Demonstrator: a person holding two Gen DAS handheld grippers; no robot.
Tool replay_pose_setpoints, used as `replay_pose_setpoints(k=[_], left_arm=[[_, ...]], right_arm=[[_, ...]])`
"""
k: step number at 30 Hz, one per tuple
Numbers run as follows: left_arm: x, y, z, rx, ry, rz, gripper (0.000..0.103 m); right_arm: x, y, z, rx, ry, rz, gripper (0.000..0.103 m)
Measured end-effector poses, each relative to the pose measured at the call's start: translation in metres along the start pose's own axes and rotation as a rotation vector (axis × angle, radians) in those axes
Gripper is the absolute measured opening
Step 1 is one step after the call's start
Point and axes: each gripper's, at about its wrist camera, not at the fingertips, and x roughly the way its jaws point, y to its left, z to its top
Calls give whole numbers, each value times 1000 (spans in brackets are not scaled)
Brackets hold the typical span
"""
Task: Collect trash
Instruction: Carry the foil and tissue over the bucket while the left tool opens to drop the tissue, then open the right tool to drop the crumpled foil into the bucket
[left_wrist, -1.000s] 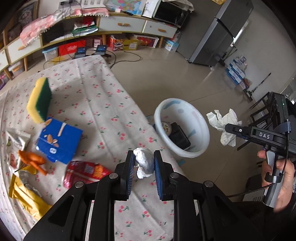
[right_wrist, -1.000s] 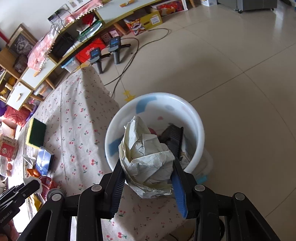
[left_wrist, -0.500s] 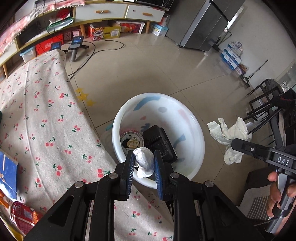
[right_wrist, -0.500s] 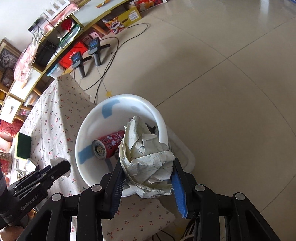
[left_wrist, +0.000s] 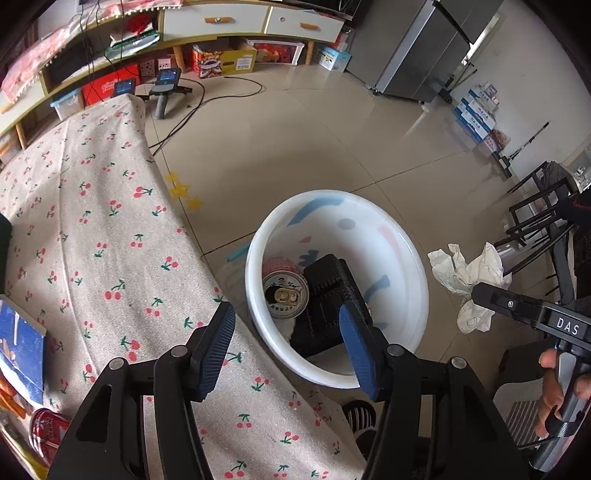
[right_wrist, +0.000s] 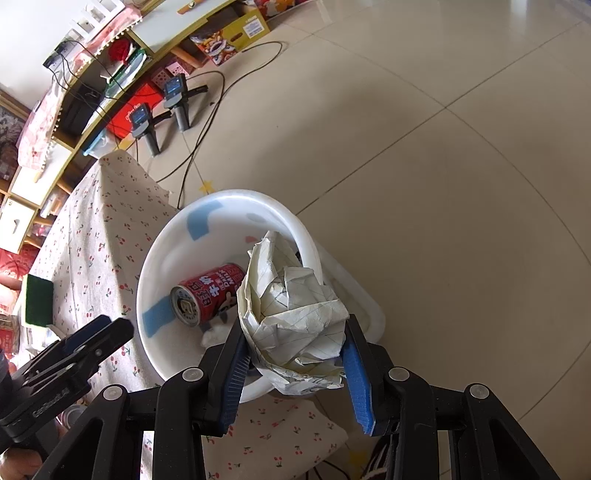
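A white basin stands on the floor beside the table; it also shows in the right wrist view. In it lie a red can, a black object and a small white wad. My left gripper is open and empty above the basin's near rim. My right gripper is shut on a crumpled lined paper ball above the basin's right edge. From the left wrist view the paper ball hangs right of the basin.
The table with a cherry-print cloth lies left of the basin. On it are a blue box, a red can and a green sponge. Chairs stand at the right. Cables and handheld devices lie on the floor behind.
My left gripper swung from the table over the basin, opened and dropped the small white wad into it. My right gripper stayed shut on the paper ball near the basin.
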Motion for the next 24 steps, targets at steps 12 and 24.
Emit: replay_pose_setpoints(k=[12,24], left_arm=[[-80,58,-18,-25,-99,78,89],[-138,162,-69,-119,-133,185,95]], right_arm=[[18,30,6,-33,17,-12,44],[35,70,6,-82,9,-57,46]])
